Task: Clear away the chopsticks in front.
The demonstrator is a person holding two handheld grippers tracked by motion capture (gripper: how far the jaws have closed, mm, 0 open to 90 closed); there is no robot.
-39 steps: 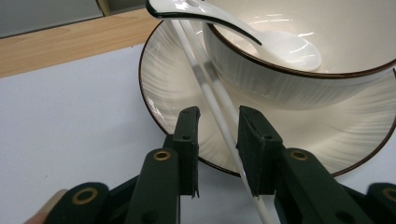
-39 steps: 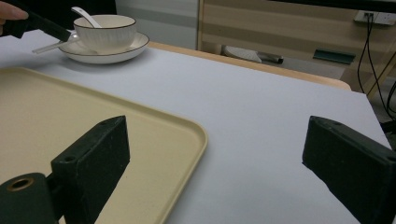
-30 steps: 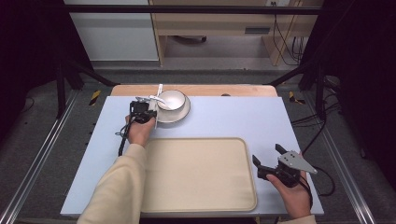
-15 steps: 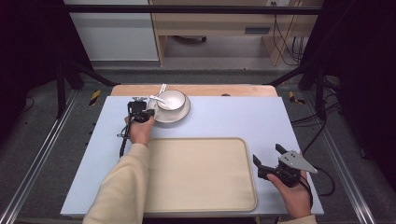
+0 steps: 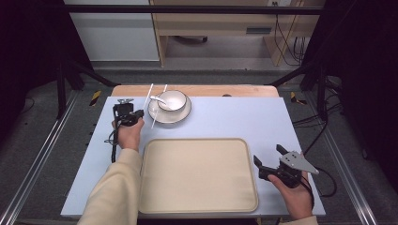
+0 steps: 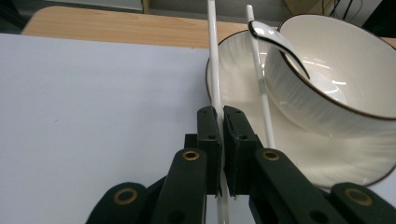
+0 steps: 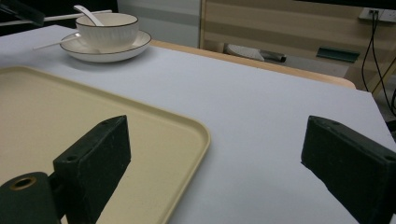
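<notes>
Gripping one slim white chopstick (image 6: 214, 70) between its closed black jaws, the left hand-held gripper (image 6: 222, 135) sits at the far left of the bench (image 5: 234, 117), just beside the plate. The stick is a smooth, glossy rod, running straight up between the jaw pads and past the plate's rim. A second white chopstick (image 6: 259, 79), same make, lies alongside it with its length resting across the plate.

Plate (image 5: 183, 115): round, white, shallow, ribbed surface, thin dark rim line. Bowl (image 5: 172, 100): round, white glazed ceramic, faint vertical fluting on the outer wall, dark rim line, standing on the plate. Spoon (image 6: 278, 42): white, glossy, curved handle hooked over the bowl's near edge.

Tray (image 5: 197, 176): cream plastic, rectangular with rounded corners and a low raised lip, matte, lying at the near middle of the bench, well apart from the plate.

Right hand-held gripper (image 5: 268, 160): jaws spread wide with nothing between them, held over the bench just right of the tray's right edge, grey three-cornered plate on top.

Bench: pale blue-grey matte top, light wooden strip along the far edge.
</notes>
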